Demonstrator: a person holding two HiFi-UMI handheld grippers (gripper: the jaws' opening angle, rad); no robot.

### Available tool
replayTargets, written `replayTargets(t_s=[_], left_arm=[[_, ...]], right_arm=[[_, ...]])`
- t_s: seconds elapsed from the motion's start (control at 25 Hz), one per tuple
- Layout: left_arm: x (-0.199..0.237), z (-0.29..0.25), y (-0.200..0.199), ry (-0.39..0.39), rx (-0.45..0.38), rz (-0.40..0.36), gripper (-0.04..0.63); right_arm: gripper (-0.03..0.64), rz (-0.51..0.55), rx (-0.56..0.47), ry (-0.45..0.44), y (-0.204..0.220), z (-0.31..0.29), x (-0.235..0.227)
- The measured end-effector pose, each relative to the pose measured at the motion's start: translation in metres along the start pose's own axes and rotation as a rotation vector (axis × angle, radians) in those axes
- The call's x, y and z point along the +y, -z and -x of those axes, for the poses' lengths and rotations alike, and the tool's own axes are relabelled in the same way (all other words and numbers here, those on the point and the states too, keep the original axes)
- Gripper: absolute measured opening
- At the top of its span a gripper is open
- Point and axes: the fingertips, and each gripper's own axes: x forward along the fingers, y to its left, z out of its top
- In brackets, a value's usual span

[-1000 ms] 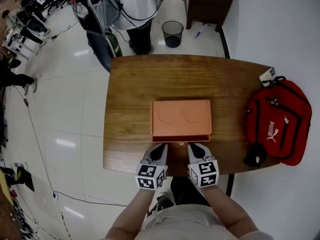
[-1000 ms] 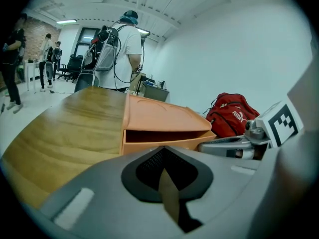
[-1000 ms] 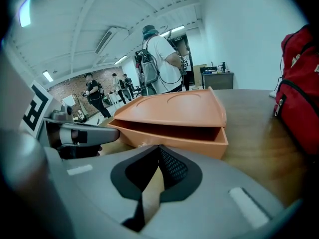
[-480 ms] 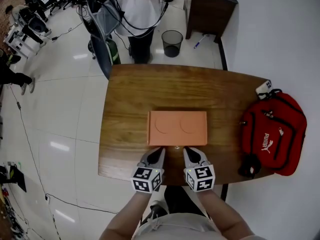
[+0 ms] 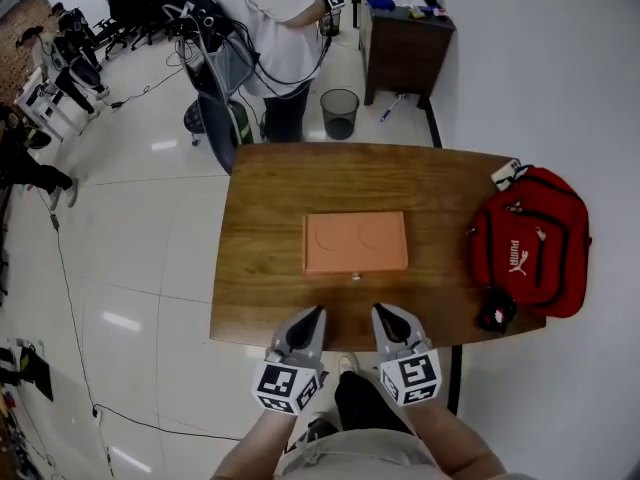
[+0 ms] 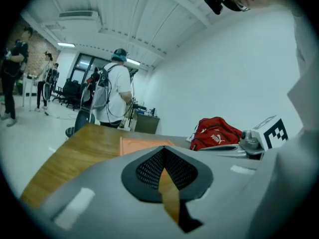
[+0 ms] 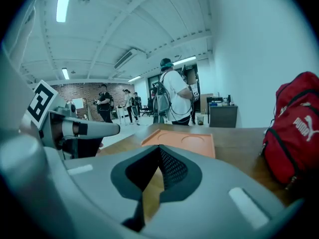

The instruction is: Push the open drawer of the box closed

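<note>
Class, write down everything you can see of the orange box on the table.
The orange box is flat, rectangular and plastic-looking, with two shallow round recesses in its top. Its drawer looks shut, with a small knob on the near face. It lies centred on the wooden table. Neither the left claw nor the right claw touches it.

Right gripper is holding its jaws together, nothing between them, pointing at orange box lying on counter. Red backpack is sitting right; left gripper is hovering left.
</note>
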Motion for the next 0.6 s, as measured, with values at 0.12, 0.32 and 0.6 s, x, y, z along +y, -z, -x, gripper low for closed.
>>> replayTargets(t_s=[0.12,0.32,0.6], left_arm=[[-0.026,0.039,-0.032,0.011,-0.080,-0.105,0.006],[-0.066,0.102,-0.053,0.056,-0.159,-0.173,0.006],[-0.099,0.181,-0.049,0.073,-0.223,-0.191,0.006]], right_arm=[[0.006,0.026,-0.084,0.026,-0.022,0.034,0.018],[0.006,0.069,-0.192,0.064,-0.052,0.096,0.051],[0.005,0.112,-0.268,0.095,-0.055,0.169,0.095]])
